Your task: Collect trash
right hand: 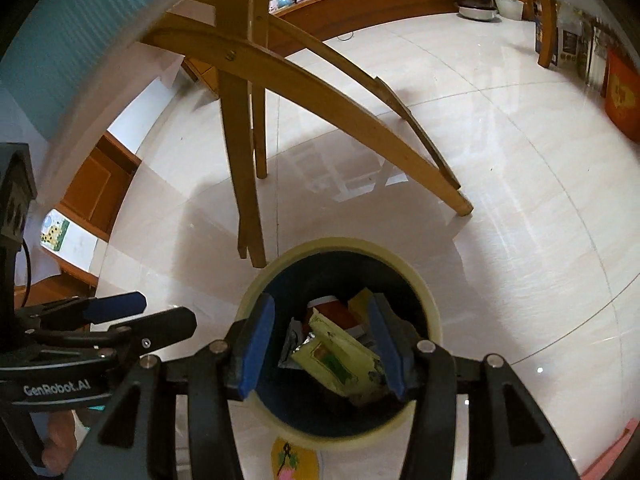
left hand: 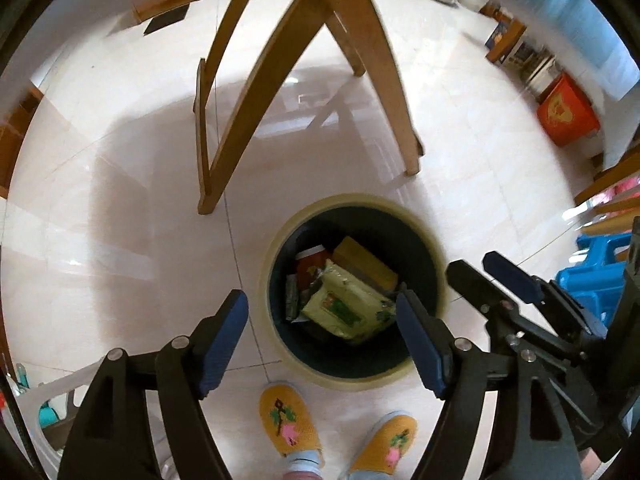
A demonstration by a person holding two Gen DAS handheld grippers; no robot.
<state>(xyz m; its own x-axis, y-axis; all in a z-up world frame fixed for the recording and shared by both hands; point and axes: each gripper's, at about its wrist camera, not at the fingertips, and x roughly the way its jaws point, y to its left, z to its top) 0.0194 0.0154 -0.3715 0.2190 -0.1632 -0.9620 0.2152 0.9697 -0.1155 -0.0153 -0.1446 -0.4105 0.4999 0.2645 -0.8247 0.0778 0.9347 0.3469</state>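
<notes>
The left gripper [left hand: 322, 340] hangs above the tiled floor [left hand: 120, 208], pointing steeply down, its blue pads [left hand: 224, 340] spread wide with nothing between them. Directly beneath and slightly to its right stands a round trash bin [left hand: 434, 240] with a pale rim and dark inner wall. Inside the bin lies the trash: a yellow-green wrapper [left hand: 344, 308] on top, a yellow box [left hand: 366, 262] and a red packet [left hand: 310, 268] under it near the far wall. The right gripper [right hand: 322, 352] is poised over the same bin, its pads parted and empty, the wrapper visible in the gap but lying well below. Wooden chair legs [left hand: 248, 112] stand on the floor beyond the bin. Two yellow embroidered slippers [left hand: 288, 420] are planted just beside the bin's near rim.
</notes>
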